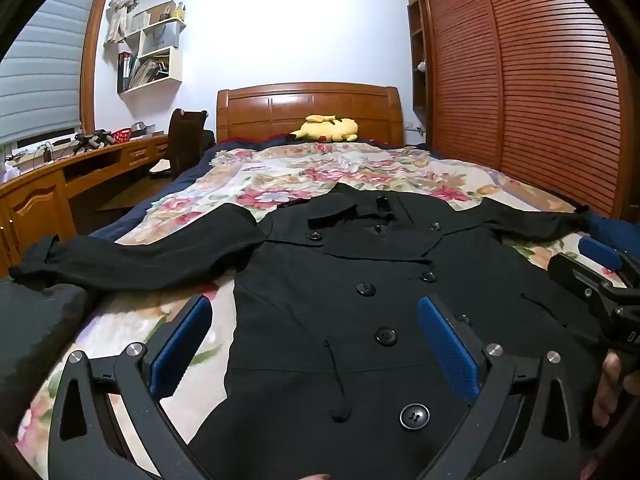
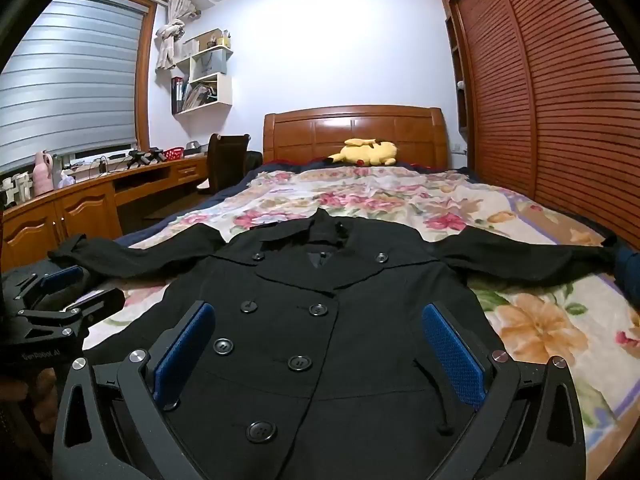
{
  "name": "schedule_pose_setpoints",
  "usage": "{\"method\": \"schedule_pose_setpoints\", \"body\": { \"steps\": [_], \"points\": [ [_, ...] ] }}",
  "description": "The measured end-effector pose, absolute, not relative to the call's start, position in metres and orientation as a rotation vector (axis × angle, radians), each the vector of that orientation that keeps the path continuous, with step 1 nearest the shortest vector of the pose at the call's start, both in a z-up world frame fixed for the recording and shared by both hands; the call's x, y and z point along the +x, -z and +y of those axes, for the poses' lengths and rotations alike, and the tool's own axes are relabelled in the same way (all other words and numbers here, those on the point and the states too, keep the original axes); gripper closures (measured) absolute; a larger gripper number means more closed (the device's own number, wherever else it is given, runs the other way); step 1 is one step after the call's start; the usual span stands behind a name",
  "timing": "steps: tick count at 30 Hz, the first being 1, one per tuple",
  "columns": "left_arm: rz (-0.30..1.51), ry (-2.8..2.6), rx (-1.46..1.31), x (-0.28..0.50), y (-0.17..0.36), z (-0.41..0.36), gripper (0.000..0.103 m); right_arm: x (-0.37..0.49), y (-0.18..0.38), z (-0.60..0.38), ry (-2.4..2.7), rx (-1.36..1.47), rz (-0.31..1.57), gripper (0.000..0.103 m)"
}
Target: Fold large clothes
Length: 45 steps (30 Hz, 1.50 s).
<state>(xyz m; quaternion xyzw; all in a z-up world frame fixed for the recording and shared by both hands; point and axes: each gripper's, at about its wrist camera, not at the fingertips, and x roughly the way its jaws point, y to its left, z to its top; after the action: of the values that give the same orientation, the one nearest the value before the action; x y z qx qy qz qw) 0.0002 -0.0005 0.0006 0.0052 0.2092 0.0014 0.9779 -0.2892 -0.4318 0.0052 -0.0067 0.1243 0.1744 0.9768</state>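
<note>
Black coat (image 2: pixel 320 320) lies lengthwise, collar toward headboard (image 2: pixel 356 128), seemingly flat; both grippers' jaws spread, empty.

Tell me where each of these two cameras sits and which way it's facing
Left wrist: on the left gripper, jaws open, above the black coat's hem, facing the headboard; the right gripper and a hand show at the right edge.
Right wrist: on the right gripper, jaws open, same direction; the left gripper shows at the left edge.
Shared: coat spread flat on the floral bedspread, yellow plush toy, headboard, louvered wardrobe, wall shelves.
</note>
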Motion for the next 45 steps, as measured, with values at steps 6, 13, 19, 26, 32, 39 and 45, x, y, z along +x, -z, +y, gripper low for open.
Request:
{"method": "schedule_pose_setpoints", "body": {
  "steps": [6, 13, 19, 26, 32, 39, 45],
  "points": [
    [0.421, 0.008, -0.002, 0.0037, -0.0022, 0.0015, 0.000, -0.2895, -0.0054, -0.4319, -0.352, -0.014, 0.254, 0.000],
    [0.411, -0.007, 0.011, -0.0006, -0.0009, -0.0004, 0.000, -0.2907, -0.0050, -0.4311, -0.350, -0.013, 0.251, 0.000],
    [0.409, -0.009, 0.012, -0.0010, -0.0011, -0.0004, 0.000, -0.2884, -0.0052, -0.4336, -0.352, -0.012, 0.254, 0.000],
    [0.409, -0.009, 0.012, -0.0011, -0.0012, -0.0006, 0.000, -0.2880, -0.0052, -0.4345, -0.352, -0.010, 0.255, 0.000],
    [0.407, -0.009, 0.015, -0.0013, -0.0014, -0.0008, 0.000, -0.2885, -0.0049, -0.4340, -0.352, -0.011, 0.253, 0.000],
    [0.407, -0.009, 0.014, -0.0017, -0.0016, -0.0009, 0.000, -0.2885, -0.0047, -0.4341, -0.352, -0.010, 0.254, 0.000],
    [0.407, -0.009, 0.015, -0.0014, -0.0012, -0.0008, 0.000, -0.2880, -0.0046, -0.4345, -0.351, -0.009, 0.254, 0.000]
  ]
}}
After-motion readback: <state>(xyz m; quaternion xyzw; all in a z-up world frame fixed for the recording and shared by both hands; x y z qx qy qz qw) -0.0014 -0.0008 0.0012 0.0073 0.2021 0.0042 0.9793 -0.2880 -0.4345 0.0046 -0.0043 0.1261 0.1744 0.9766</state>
